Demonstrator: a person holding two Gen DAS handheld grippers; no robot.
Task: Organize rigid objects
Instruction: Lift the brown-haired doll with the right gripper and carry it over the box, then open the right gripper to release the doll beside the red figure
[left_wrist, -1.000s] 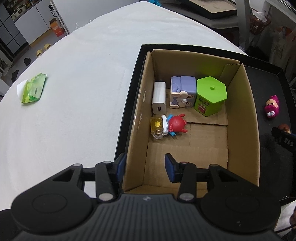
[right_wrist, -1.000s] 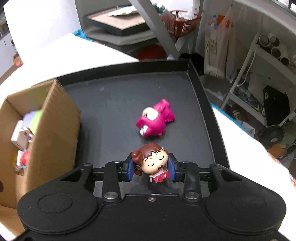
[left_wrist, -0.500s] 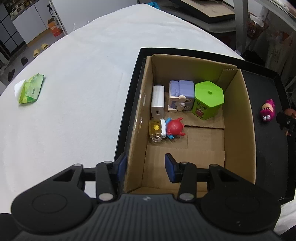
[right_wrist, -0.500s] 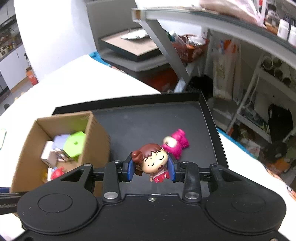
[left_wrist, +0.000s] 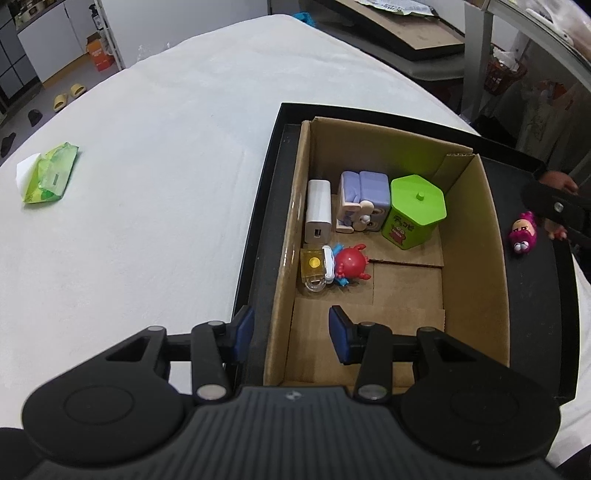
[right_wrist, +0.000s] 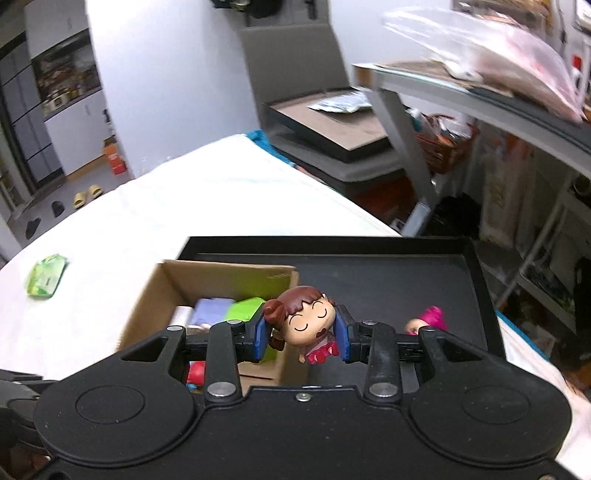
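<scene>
Transport is the step in hand: the right gripper (right_wrist: 301, 334) is pinching a brown-haired doll figure (right_wrist: 303, 321) by the head between its blue pads and is holding it clear of the black tray (right_wrist: 388, 273), above the near right corner of the cardboard box (right_wrist: 207, 277). The left gripper (left_wrist: 291, 332) is standing with its jaws spread and holding nothing, straddling the box's left wall near its front corner, seemingly steadying it. Inside the box are lying a white charger (left_wrist: 318, 210), a lilac block toy (left_wrist: 364, 201), a green hexagonal tin (left_wrist: 415, 210), a yellow padlock (left_wrist: 314, 267) and a red crab toy (left_wrist: 351, 264); a pink monster toy (left_wrist: 522, 236) is waiting on the tray outside. The next move, as I judge it, is calling for carrying the doll over the wall and lowering it onto the bare cardboard floor at the front before releasing. Dark characters are showing on the tin's side above a cartoon face, but they are too small to read.
</scene>
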